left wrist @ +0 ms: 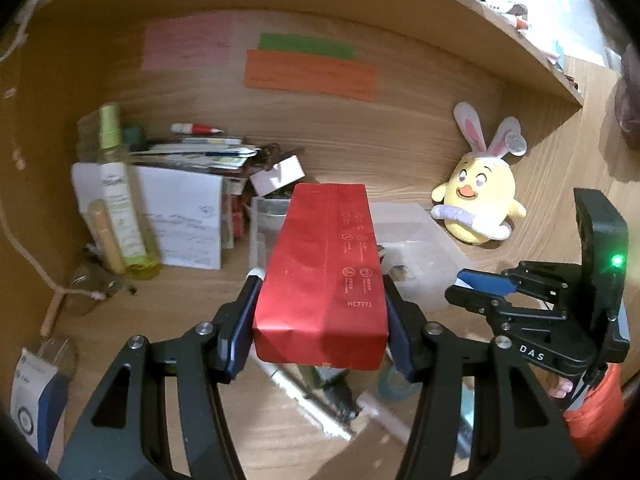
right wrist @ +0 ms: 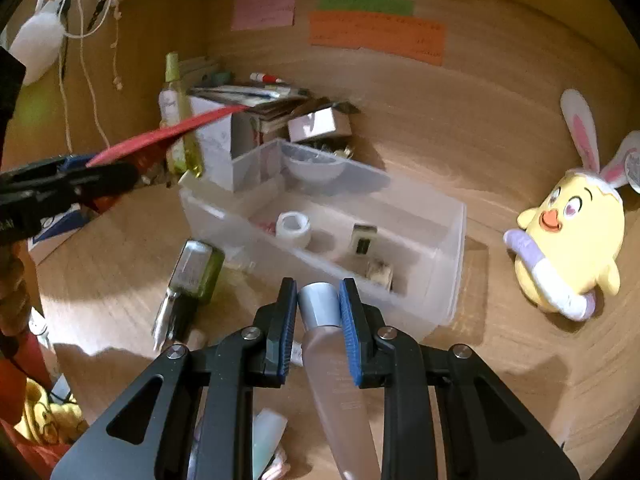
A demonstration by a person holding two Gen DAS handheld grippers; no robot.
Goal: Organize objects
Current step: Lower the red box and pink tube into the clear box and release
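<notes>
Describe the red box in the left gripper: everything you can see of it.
The red box is a long rectangular carton, apparently wrapped in glossy red paper with folded seams at its near end. White printed symbols and the code HC7771 mark its upper face. The left gripper clamps it by its long sides near the near end, holding it roughly level above the wooden desk, its far end pointing toward the clear plastic bin. In the right wrist view it shows edge-on as a thin red strip.

A home study desk [left wrist: 400,152] of wood: coloured sticky notes [right wrist: 376,34] above stacked notebooks [left wrist: 192,152], a bunny-eared chick plush [right wrist: 572,236] alongside.
</notes>
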